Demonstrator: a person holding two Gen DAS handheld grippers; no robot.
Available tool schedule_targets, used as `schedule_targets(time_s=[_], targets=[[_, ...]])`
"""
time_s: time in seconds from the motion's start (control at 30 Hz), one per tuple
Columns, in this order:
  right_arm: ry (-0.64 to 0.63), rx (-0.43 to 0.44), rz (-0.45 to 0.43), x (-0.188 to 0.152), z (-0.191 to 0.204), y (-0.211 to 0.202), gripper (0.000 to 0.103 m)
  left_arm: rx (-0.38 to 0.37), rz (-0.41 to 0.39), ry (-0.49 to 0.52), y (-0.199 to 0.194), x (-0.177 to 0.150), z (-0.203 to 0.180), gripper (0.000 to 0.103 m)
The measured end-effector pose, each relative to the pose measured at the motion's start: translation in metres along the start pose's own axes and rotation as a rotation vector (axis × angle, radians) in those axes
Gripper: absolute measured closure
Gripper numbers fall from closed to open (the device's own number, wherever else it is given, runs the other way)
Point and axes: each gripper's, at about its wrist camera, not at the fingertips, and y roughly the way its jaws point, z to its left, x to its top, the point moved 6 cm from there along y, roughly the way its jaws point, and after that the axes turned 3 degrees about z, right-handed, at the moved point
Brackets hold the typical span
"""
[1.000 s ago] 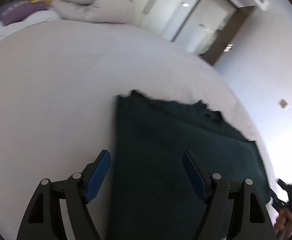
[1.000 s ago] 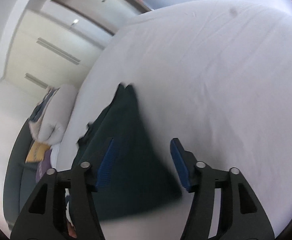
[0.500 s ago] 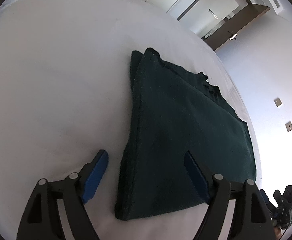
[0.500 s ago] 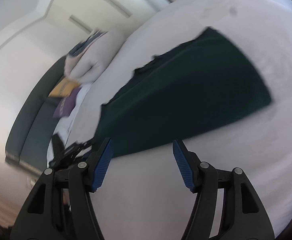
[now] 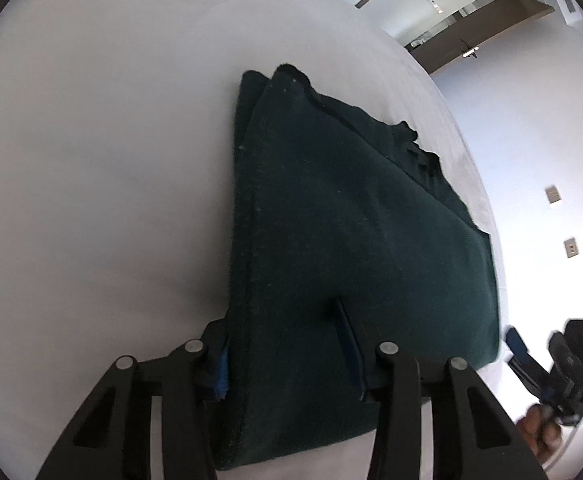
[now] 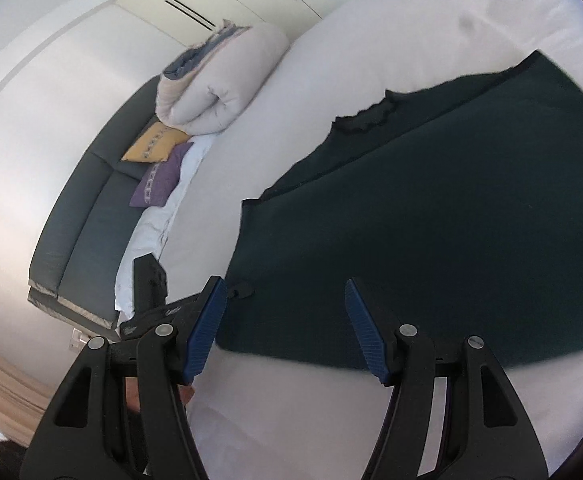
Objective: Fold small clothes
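Observation:
A dark green folded garment (image 5: 351, 208) lies flat on the white bed (image 5: 91, 160). My left gripper (image 5: 281, 320) is down on its near left edge with the jaws closing. One pad is against the folded edge, and the other fingertip (image 5: 341, 320) sinks into the top of the cloth. In the right wrist view the same garment (image 6: 431, 220) fills the right half. My right gripper (image 6: 283, 286) hovers open above its near corner, with nothing pinched. The left gripper's black body (image 6: 147, 280) shows beyond the right gripper's left finger. The right gripper (image 5: 571, 360) and a hand show at the left wrist view's lower right.
A rolled pale duvet (image 6: 219, 92) lies at the bed's head, with a yellow cushion (image 6: 153, 146) and a purple cushion (image 6: 159, 182) beside it. A dark padded headboard (image 6: 87, 220) runs behind them. A doorway (image 5: 471, 12) and wall switches (image 5: 553, 194) lie past the bed's far side.
My left gripper has tipped down onto the garment's near left edge and its jaws have narrowed around the cloth. My right gripper has swung across; the garment now sits closer under it.

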Motion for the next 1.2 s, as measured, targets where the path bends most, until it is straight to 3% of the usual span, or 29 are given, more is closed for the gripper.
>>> schedule_targets(time_s=[0.07, 0.17, 0.47, 0.57, 0.9, 1.03, 1.2], targets=[[0.017, 0.019, 0.021, 0.012, 0.000, 0.017, 0.042, -0.047, 0.021, -0.031, 0.001, 0.002, 0.000, 0.063], [0.029, 0.031, 0.069, 0.029, 0.002, 0.049, 0.042, -0.108, 0.044, -0.072, 0.004, 0.002, 0.005, 0.087], [0.072, 0.052, 0.223, 0.056, 0.005, 0.133, 0.042, -0.194, -0.003, -0.104, -0.013, 0.003, 0.006, 0.091], [0.099, -0.003, 0.291, 0.054, -0.010, 0.160, 0.043, -0.183, -0.017, -0.083, -0.017, 0.005, 0.001, 0.091], [0.069, 0.071, 0.218, 0.048, -0.023, 0.165, 0.045, -0.063, -0.076, 0.010, -0.027, 0.003, -0.023, 0.091], [0.165, 0.126, 0.197, 0.053, -0.030, 0.156, 0.044, 0.001, -0.098, 0.068, -0.033, 0.000, -0.037, 0.091], [0.213, 0.190, 0.140, 0.064, -0.041, 0.121, 0.040, 0.020, -0.111, 0.126, -0.036, -0.002, -0.062, 0.091]])
